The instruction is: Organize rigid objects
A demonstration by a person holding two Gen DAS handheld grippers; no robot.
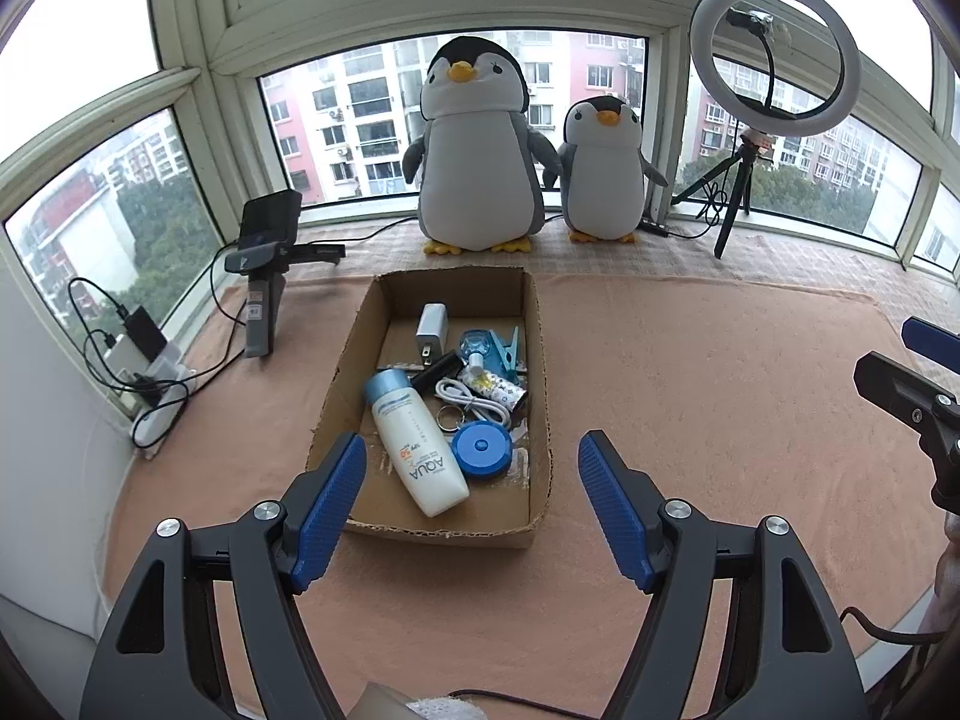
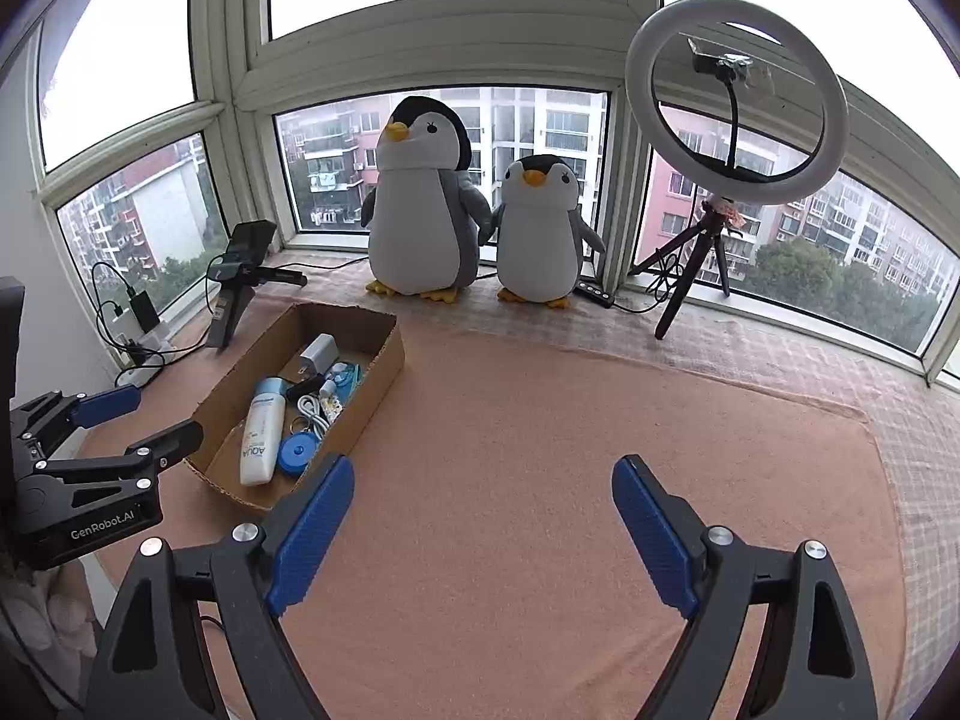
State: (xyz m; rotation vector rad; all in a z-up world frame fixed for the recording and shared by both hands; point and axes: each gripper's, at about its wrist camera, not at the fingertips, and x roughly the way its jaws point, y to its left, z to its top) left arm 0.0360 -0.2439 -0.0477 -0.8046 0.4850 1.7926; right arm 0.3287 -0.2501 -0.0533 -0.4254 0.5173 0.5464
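- All the small items sit in the cardboard box [image 1: 441, 396]: sunscreen bottle [image 1: 417, 447], blue round case [image 1: 481, 449], white charger [image 1: 431, 324].
- Left gripper [image 1: 471, 474] hovers over the box's near end, fingers spread, nothing between them.
- Right gripper [image 2: 483, 507] hangs over bare pink mat [image 2: 540, 420], likewise spread and empty; I judge the sorting finished.

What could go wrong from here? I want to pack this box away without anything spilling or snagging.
1. The cardboard box has low walls and a torn near edge, so lifting it carelessly could tip out the white bottle.
2. The white cable lies coiled among the small items and might drag neighbours along if pulled.
3. Both the left claw and the right claw are open and empty near the box, so they could bump each other.
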